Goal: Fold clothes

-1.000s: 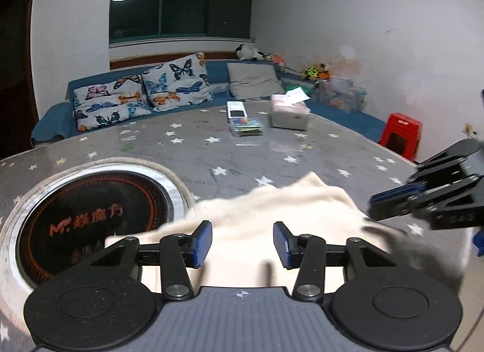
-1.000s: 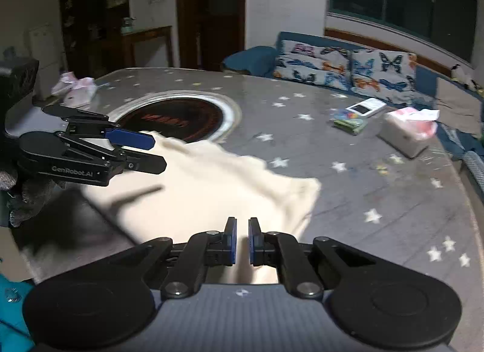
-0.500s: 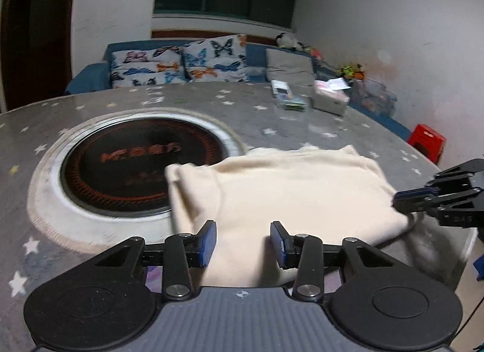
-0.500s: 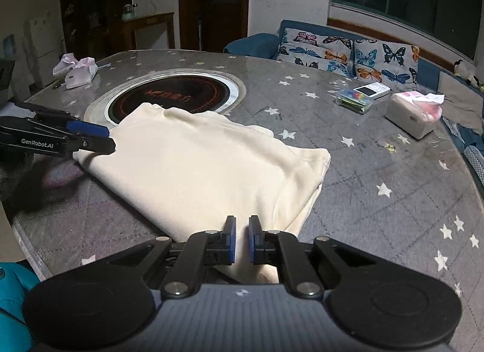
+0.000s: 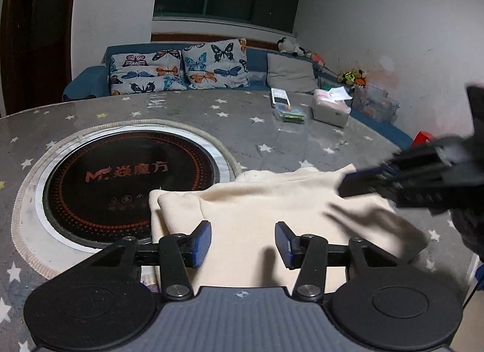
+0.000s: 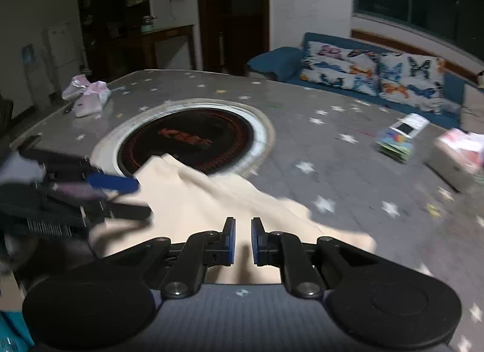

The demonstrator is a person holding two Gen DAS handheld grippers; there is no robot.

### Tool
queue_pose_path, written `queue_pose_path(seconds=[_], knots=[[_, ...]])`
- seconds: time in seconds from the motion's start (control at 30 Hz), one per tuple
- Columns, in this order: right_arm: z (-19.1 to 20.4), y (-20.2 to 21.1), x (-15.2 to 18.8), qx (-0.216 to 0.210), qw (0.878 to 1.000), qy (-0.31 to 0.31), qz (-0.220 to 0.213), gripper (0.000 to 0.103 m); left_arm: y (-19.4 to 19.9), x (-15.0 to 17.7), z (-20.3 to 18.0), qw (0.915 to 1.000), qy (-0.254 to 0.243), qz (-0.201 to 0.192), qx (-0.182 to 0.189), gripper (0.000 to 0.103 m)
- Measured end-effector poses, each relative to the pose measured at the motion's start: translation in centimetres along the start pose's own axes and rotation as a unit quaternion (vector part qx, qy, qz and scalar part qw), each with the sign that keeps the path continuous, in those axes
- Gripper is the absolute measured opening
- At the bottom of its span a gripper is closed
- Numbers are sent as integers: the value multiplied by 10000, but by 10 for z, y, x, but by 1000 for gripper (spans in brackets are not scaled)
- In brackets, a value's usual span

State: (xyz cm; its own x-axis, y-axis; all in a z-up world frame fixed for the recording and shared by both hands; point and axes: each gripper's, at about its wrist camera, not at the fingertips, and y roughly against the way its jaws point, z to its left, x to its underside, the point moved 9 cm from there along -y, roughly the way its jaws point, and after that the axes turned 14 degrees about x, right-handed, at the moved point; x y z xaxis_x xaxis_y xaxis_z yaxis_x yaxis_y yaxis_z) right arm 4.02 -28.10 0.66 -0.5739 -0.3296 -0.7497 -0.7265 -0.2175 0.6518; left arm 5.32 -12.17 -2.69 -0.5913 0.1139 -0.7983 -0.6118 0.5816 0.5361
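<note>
A cream garment (image 5: 257,210) lies folded on the grey star-patterned table (image 5: 242,116), its left edge over the rim of the round black cooktop (image 5: 127,176). My left gripper (image 5: 242,243) is open and empty, just above the garment's near edge. My right gripper (image 6: 243,240) has its jaws slightly apart with nothing between them, over the garment (image 6: 211,200). The right gripper shows blurred at the right of the left wrist view (image 5: 363,185). The left gripper shows blurred at the left of the right wrist view (image 6: 127,197).
A tissue box (image 5: 329,107), a phone (image 5: 279,96) and a small card pack (image 5: 290,114) lie at the table's far side. A pink bag (image 6: 89,96) sits at the far left corner. A blue sofa with butterfly cushions (image 5: 181,70) stands behind. The table edge runs close on the right.
The right gripper's jaws have opened a little and it has swung in over the garment. The left gripper has shifted right, staying open. The garment lies flat after being lowered.
</note>
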Motion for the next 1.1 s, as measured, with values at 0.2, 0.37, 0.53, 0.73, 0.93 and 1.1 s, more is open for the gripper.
queue_pose_path(seconds=[0.2, 0.37, 0.53, 0.73, 0.93, 1.1], knots=[[33, -40, -24, -212, 9995, 225, 21, 10, -1, 3, 6, 10000, 15, 31, 35, 50], [47, -67, -27, -120, 9990, 412, 99, 11, -1, 4, 7, 10000, 21, 28, 60, 50], [50, -74, -28, 5, 9990, 442, 71, 10, -2, 4, 10, 9999, 143, 63, 42, 50], [51, -78, -29, 21, 9989, 464, 30, 11, 0, 4, 9, 9998, 171, 88, 30, 55], [48, -66, -35, 46, 9992, 402, 9, 11, 3, 1, 6, 9998, 203, 75, -28, 70], [45, -45, -29, 106, 9992, 385, -60, 24, 8, -1, 6, 9997, 172, 26, -152, 81]])
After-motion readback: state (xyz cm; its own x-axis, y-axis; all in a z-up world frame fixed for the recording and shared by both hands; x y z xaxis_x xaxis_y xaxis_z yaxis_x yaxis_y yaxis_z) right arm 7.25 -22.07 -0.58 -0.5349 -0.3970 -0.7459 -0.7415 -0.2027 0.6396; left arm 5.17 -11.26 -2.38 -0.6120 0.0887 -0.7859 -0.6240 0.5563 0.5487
